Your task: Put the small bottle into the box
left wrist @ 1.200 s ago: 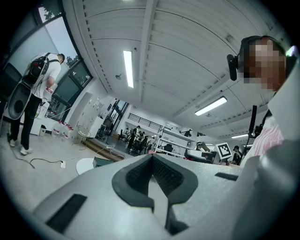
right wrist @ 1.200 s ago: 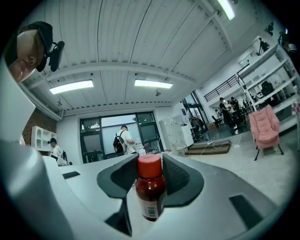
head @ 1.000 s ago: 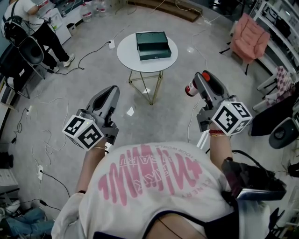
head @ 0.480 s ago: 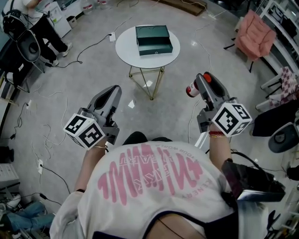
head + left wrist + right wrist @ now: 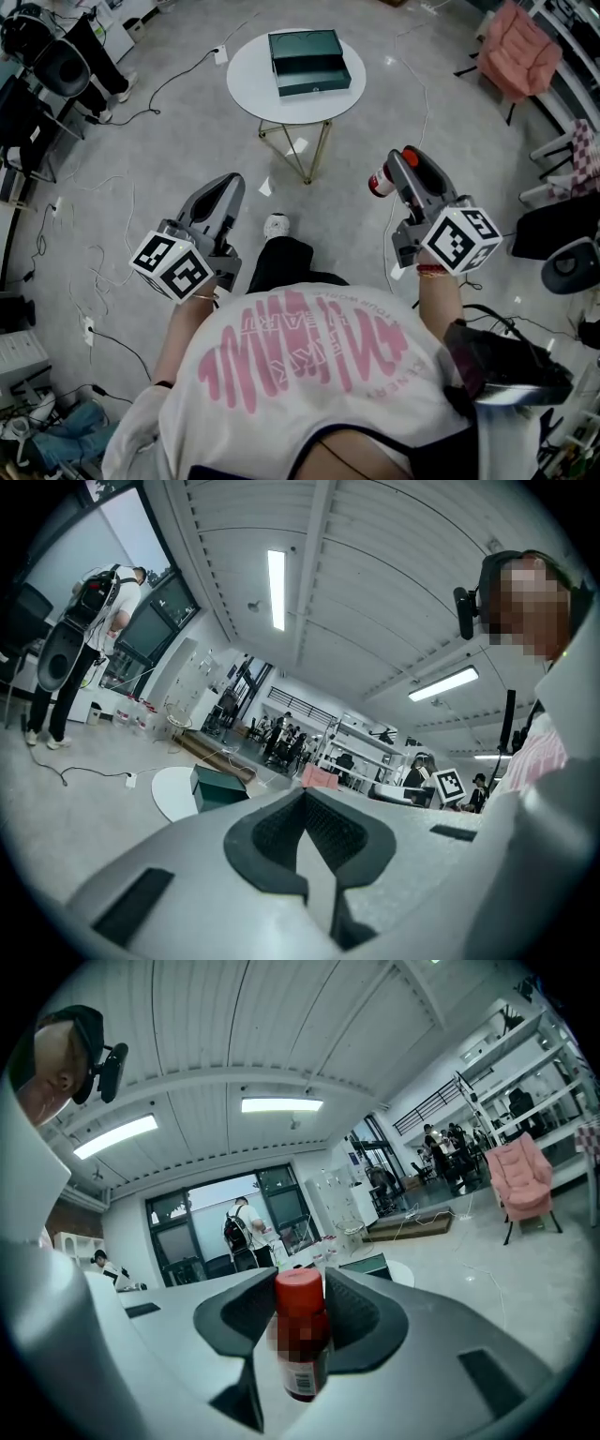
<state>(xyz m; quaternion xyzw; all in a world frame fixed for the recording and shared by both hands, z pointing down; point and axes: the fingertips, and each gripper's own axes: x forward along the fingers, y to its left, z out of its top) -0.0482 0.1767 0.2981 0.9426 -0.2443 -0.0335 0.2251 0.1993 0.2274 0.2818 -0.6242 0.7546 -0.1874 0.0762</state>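
A dark green box [image 5: 309, 62] lies on a round white table [image 5: 246, 89] ahead of me on the floor, well beyond both grippers. My right gripper [image 5: 401, 159] is shut on a small bottle [image 5: 380, 181] with a red cap and a white label. In the right gripper view the bottle [image 5: 300, 1335] stands upright between the dark pads [image 5: 361, 1312], with the box [image 5: 366, 1265] far behind it. My left gripper [image 5: 228, 185] is held out at the left, shut and empty. Past its jaws, the left gripper view shows the box [image 5: 217, 785] and table [image 5: 169, 794].
Cables [image 5: 178, 75] trail over the grey floor around the table. A pink armchair [image 5: 520, 47] stands at the back right. A person [image 5: 94, 42] and dark equipment [image 5: 61, 66] are at the back left. My own leg and white shoe [image 5: 277, 225] show between the grippers.
The table and box have slid up the head view. A dark trouser leg and white shoe have come into view between the grippers. Both grippers keep their pose, the bottle still held.
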